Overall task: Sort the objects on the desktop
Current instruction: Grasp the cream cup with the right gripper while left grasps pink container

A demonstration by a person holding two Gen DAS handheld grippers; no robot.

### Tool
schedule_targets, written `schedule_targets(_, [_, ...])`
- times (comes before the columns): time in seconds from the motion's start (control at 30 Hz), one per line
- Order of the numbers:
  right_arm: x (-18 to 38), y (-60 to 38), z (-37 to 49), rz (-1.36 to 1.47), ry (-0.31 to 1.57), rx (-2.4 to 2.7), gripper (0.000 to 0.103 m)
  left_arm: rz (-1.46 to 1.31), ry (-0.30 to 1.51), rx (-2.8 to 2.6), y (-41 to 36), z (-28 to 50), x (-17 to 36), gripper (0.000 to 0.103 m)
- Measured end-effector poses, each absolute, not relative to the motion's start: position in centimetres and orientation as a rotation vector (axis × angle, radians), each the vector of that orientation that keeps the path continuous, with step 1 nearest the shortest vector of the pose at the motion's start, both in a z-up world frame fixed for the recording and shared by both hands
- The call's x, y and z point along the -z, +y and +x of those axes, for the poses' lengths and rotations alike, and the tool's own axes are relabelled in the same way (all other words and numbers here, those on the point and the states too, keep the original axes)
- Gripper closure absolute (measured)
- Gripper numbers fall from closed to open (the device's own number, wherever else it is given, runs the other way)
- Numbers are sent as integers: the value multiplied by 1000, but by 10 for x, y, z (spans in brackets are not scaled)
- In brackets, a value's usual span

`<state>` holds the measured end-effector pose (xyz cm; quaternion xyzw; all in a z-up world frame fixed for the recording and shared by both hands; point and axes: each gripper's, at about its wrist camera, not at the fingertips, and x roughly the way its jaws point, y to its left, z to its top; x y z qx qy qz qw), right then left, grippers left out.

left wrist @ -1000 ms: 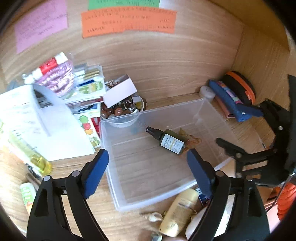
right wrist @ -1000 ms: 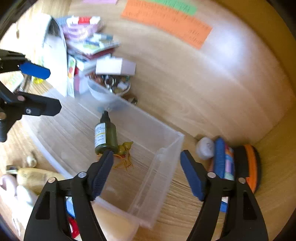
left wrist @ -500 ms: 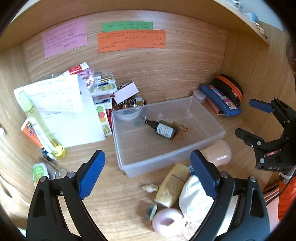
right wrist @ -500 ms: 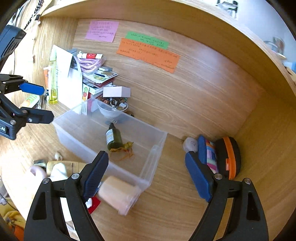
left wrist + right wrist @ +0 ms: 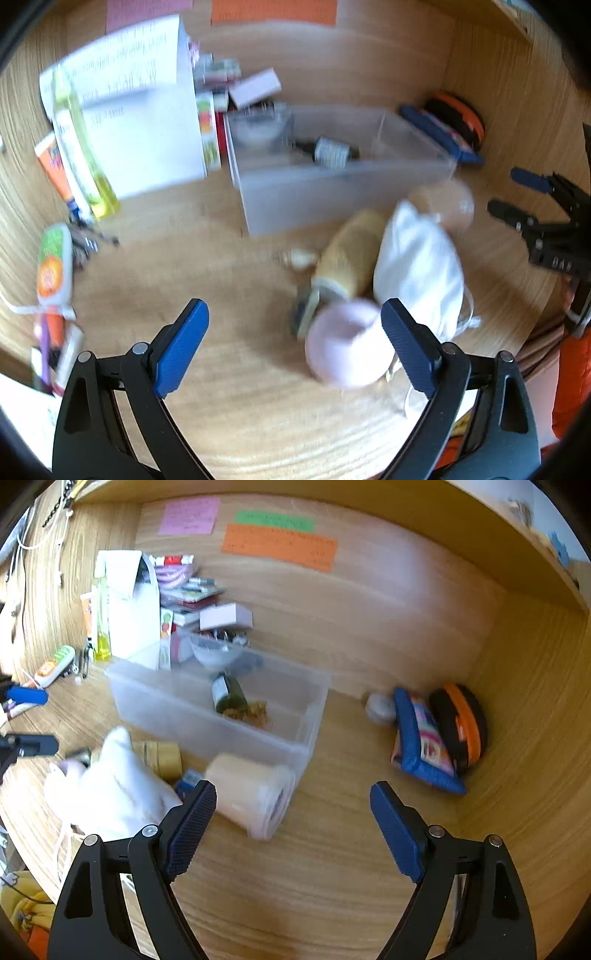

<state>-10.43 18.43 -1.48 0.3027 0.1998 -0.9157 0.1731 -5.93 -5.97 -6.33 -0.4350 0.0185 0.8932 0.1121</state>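
Pink roll (image 5: 345, 345): lies on the desk at the near edge of the clutter, just beside the left gripper's right pad; looks light, its make is blurred; a grip across its round sides would likely suit.
Yellow bottle (image 5: 351, 256): lies on its side just behind the roll; likely smooth and prone to roll, best pinched across the body.
White pouch (image 5: 419, 266): soft cloth with a drawstring, touching the bottle's right side; it should give under the pads.
Clear bin (image 5: 255, 734): farther back, holds a dark spray bottle (image 5: 228, 694).
Pale cup (image 5: 251, 794): on its side against the bin's near wall.
Left gripper (image 5: 295, 341): spread wide, empty.
Right gripper (image 5: 293, 821): spread wide, empty, over bare desk.
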Motion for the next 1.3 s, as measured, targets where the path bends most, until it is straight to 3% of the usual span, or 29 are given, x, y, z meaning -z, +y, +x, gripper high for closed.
schedule_targets(0.67, [64,164,-135,1087,442,2557,20,-1325,28,-2548,-42,-51,105,8])
schedule_targets(0.8, [70,156,-149,1135,383,2553,12,-1314,17,-2533,-40,-50,107,19])
schedule_targets(1.0, [79,161,-165,1156,225,2554,12,-1283,21,-2547,-36,-50,106,39])
schedule_targets(1.1, [79,161,-165,1146,188,2558,18,-1273,10,-2557,-36,-51,106,39])
schedule_targets(1.17, [75,159,-160,1114,201,2549,35,-1268,2,-2566,-38,-50,106,40])
schedule_targets(1.3, [68,157,-152,1082,256,2581,40,-1264,-36,-2581,-47,-48,107,40])
